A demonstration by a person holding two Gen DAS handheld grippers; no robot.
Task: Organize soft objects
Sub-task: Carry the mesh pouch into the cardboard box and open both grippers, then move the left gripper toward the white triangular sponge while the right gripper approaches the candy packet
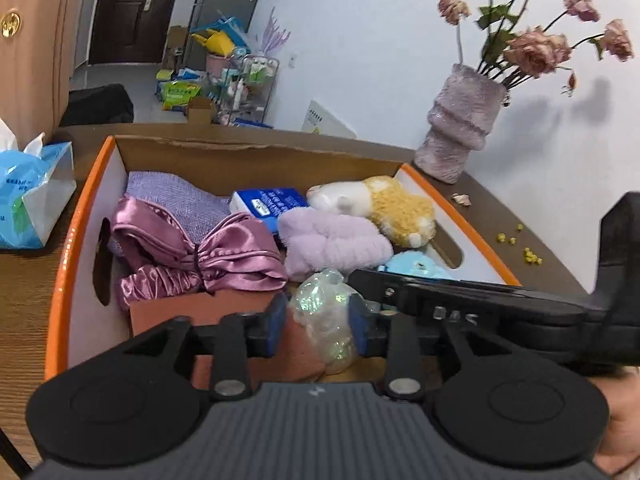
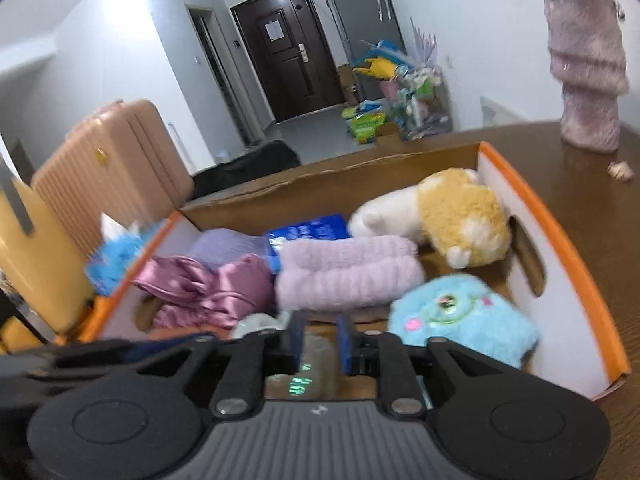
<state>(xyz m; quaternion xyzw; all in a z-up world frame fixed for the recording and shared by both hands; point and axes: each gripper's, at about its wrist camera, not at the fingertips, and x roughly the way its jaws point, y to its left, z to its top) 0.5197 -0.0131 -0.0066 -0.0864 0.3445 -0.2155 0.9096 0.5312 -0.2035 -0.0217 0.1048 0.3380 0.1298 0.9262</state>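
A crinkled, iridescent clear plastic bag (image 1: 326, 318) sits between the blue pads of the left gripper (image 1: 318, 330), low in the near end of the orange-rimmed white cardboard box (image 1: 60, 280). In the left wrist view the bag stands roughly upright, its long axis running up and away from the camera, its knotted top pointing toward the box's far wall and its lower end reaching below the pads. The pads flank it closely on both sides; the jaws stand partly apart, and whether they still press the bag cannot be told.

The right gripper (image 2: 320, 340) reaches into the same box from the near side. Its jaws are also partly apart, with a blurred pale, shiny thing (image 2: 310, 364) seen in the gap, possibly the same bag; contact cannot be judged there. In the left wrist view the right gripper's black body crosses just beside the bag on the right.

Further in the box lie a shiny mauve satin cloth tied at the middle (image 1: 192, 256), a lilac woven cloth (image 1: 176, 196) behind it, a fluffy pale purple folded towel (image 1: 332, 240), a blue-and-white packet (image 1: 272, 202), a yellow-and-white plush animal (image 1: 384, 204) at the far right corner and a light blue furry plush (image 2: 460, 316) near the right wall. A reddish-brown flat piece (image 1: 200, 312) lies under the left gripper.

The box rests on a brown wooden desk (image 1: 24, 276), with a fuzzy mauve vase of pink roses (image 1: 460, 120) well to the right and a blue tissue pack (image 1: 32, 196) on the left.
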